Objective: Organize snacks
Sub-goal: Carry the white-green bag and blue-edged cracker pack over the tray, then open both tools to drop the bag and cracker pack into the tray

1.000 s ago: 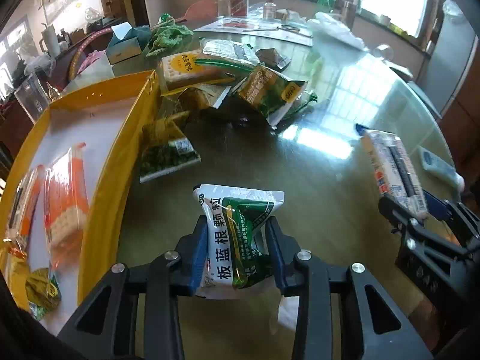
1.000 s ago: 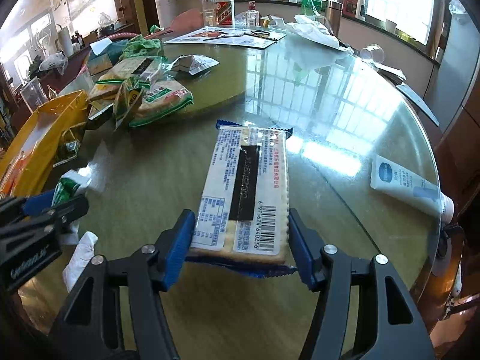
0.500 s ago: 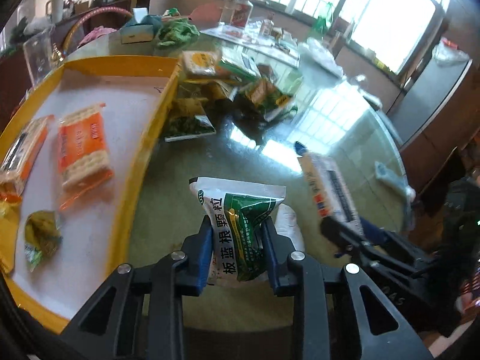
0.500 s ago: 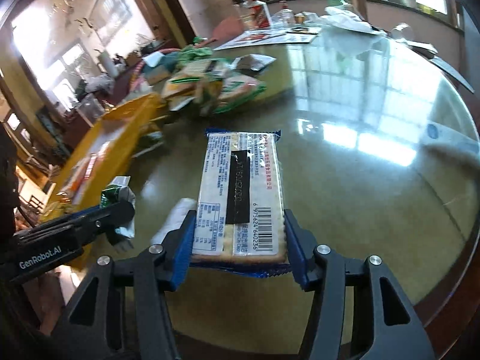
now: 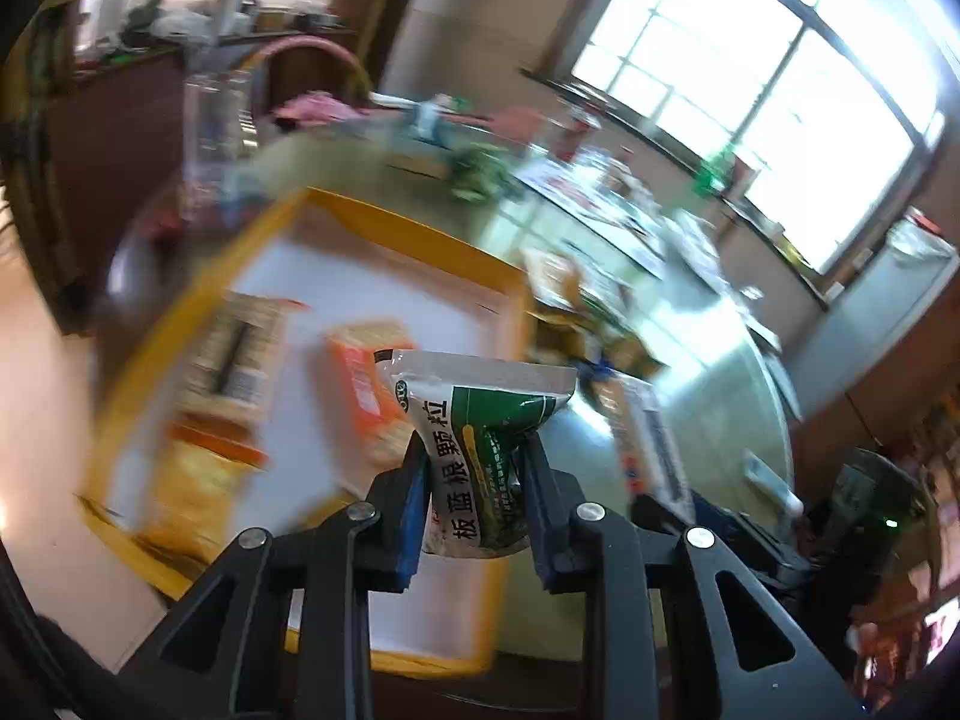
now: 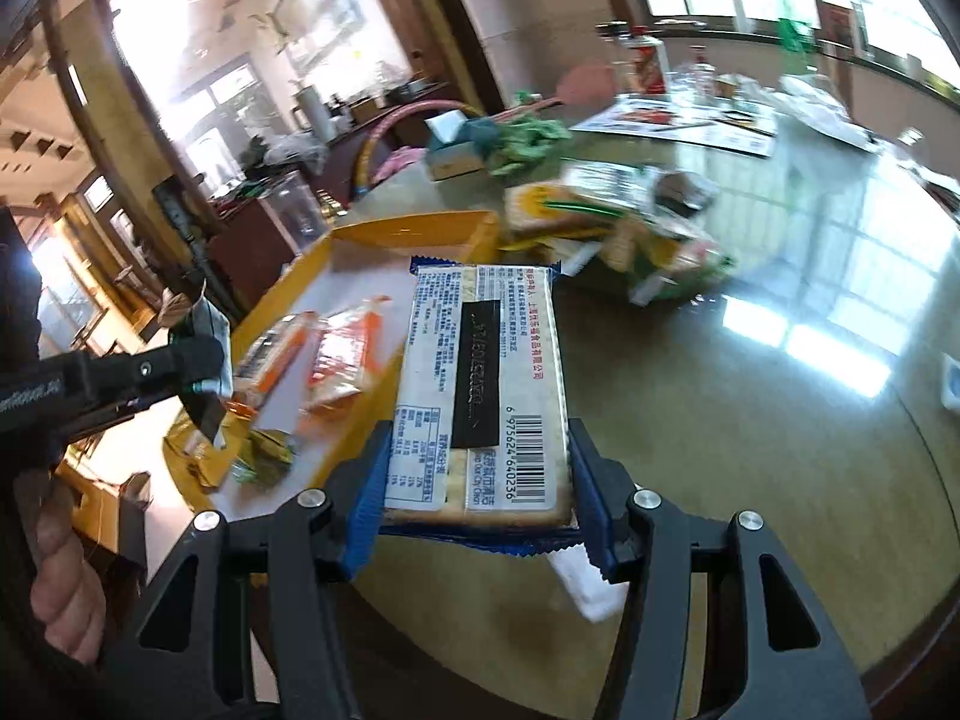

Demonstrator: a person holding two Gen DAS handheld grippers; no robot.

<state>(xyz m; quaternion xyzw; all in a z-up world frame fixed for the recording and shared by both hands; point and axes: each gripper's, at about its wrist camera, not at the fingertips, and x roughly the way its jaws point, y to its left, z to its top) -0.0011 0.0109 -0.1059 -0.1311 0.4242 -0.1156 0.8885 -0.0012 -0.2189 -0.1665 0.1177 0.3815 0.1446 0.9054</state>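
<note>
My left gripper (image 5: 477,474) is shut on a green and white sachet (image 5: 480,432) and holds it in the air above the yellow tray (image 5: 420,234). It also shows at the left of the right wrist view (image 6: 204,372). My right gripper (image 6: 477,480) is shut on a long cracker pack (image 6: 483,384) with a white label and barcode, held above the tray's right rim (image 6: 414,228). The tray holds orange cracker packs (image 6: 339,360) and small wrapped snacks (image 6: 264,456).
A pile of snack packs (image 6: 606,222) lies on the round glass table (image 6: 780,420) beyond the tray. A white paper scrap (image 6: 585,582) lies near the table's front edge. A clear jug (image 5: 213,138), a tissue box (image 6: 456,150) and bottles (image 6: 642,60) stand further back.
Both grippers have lifted and swung left toward the yellow tray, each still holding its pack. The left view now looks down on the tray and is blurred by motion.
</note>
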